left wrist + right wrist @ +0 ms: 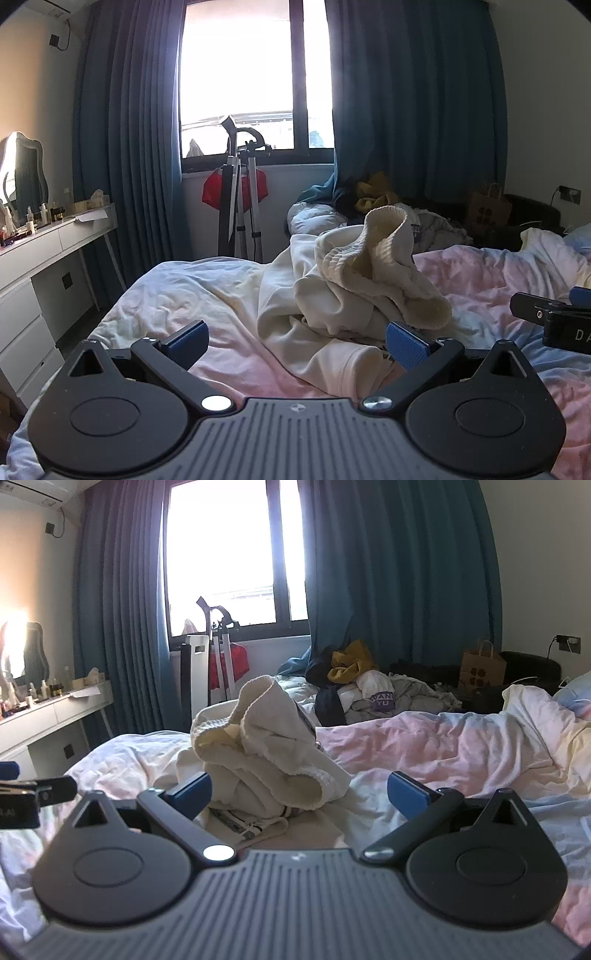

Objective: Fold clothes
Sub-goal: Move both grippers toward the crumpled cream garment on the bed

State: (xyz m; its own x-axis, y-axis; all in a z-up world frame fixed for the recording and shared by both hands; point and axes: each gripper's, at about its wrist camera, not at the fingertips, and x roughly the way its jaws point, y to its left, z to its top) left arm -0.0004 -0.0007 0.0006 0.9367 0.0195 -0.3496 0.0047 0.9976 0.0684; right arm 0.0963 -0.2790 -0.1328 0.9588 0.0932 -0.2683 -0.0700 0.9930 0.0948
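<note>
Left wrist view: the left gripper (297, 345) hovers over the bed (177, 295) with its blue pads (406, 347) spread wide and nothing between them. A crumpled cream garment (354, 280) lies in a heap on the pastel sheet just beyond the pads, a little right of centre, its ribbed hem standing up. One fold reaches near the right pad; whether they touch is unclear. The right gripper (554, 321) pokes in at the right edge. Far off stand a window (251, 81), blue curtains (413, 110), a tripod (240, 199), and a desk (48, 243) at left.

Right wrist view: the right gripper (299, 794) is also spread wide and empty. The garment (266, 746) sits just beyond, towards the left pad (194, 794). The left gripper (33, 797) shows at the left edge. A clothes pile (354, 686) lies far behind, a paper bag (482, 668) to its right.
</note>
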